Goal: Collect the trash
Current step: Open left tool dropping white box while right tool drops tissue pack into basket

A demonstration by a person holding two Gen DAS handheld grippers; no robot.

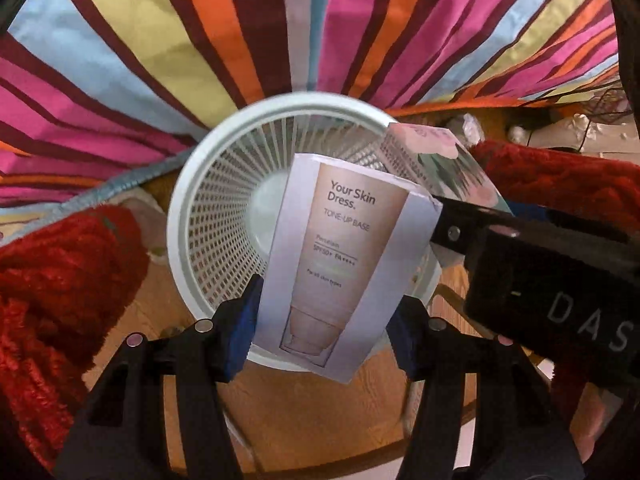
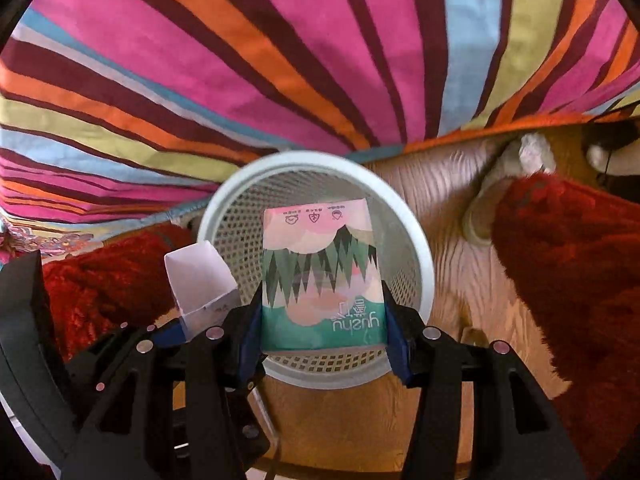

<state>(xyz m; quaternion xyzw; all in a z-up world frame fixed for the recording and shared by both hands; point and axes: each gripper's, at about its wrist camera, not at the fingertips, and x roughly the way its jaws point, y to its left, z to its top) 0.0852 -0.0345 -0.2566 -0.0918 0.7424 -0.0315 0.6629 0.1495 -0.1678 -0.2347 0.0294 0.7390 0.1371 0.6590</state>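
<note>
A striped cloth in pink, orange, maroon, pale blue and yellow (image 1: 160, 60) fills the far part of both views. Below it a brown wood-grain floor (image 2: 448, 216) is seen, with shaggy red rugs (image 1: 60, 272) lying to the left and right. On the floor between the rugs, just beside the edge of the cloth, a round white plastic mesh wastebasket (image 1: 212, 208) stands upright, and its bare pale bottom is looked into from above; nothing can be made out inside it.

A tall white cardboard box printed with a beige cosmetic tube and the words "Tone-up base" (image 1: 340, 248) is pinched at its two long sides by the blue pads of the left gripper (image 1: 320, 332), whose jaws are closed on it. It is held above the near part of the basket mouth. A smaller soft tissue pack printed in teal, pink and dark green (image 2: 322, 276) is clamped between the pads of the right gripper (image 2: 320, 328) and is held above the basket mouth, just to the right of the box.

The step in hand is judged to be the delivery of both pieces of trash to the basket, with release not yet made. For the next move, each item should be kept inside the rim before the jaws are spread, since the box hangs close to the near rim and could be tipped onto the floor.
</note>
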